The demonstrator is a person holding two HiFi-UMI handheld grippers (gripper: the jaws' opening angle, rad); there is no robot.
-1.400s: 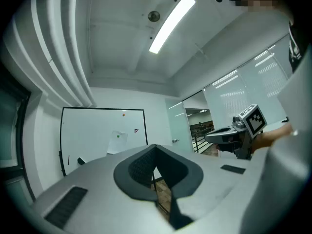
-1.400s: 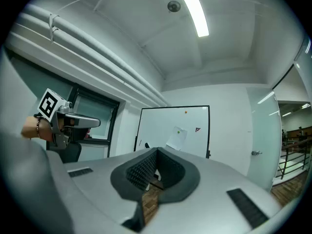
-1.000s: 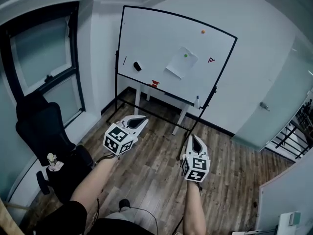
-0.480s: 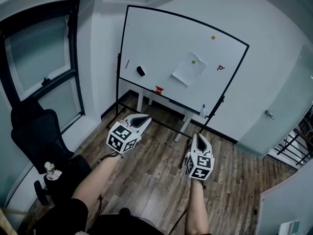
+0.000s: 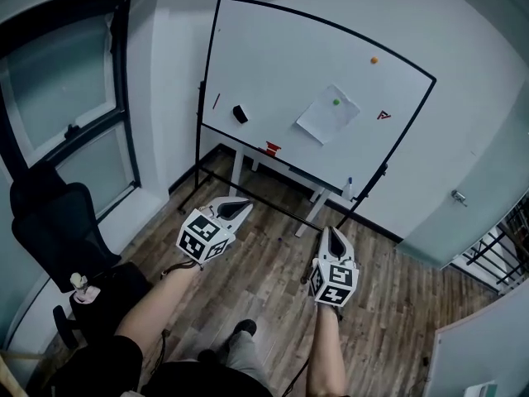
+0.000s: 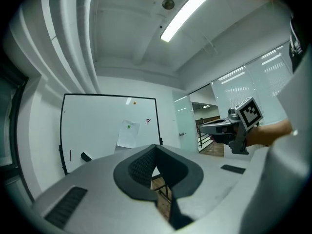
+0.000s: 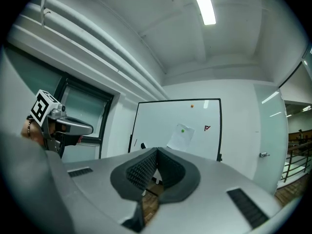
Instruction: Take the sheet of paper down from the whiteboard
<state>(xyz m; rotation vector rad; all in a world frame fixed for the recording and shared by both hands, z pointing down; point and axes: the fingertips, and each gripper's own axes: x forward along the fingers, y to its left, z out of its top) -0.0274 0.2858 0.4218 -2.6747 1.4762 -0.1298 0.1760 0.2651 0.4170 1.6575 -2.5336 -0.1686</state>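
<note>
Our left gripper [image 5: 238, 206] and right gripper [image 5: 331, 235] are pressed together, empty; we should open them and lift the round green magnet [image 5: 336, 102] off the white paper sheet [image 5: 325, 121].

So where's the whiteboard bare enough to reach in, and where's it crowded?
Bare: the upper left of the whiteboard, above the black eraser, and the strip between eraser and sheet of paper. Crowded: right of the paper, near the red mark and orange magnet.

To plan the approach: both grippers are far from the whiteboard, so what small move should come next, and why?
Probably step closer to the whiteboard, pointing the right gripper at the sheet of paper. It hangs under a green magnet, well beyond both grippers; the left gripper and the right are shut and empty.
</note>
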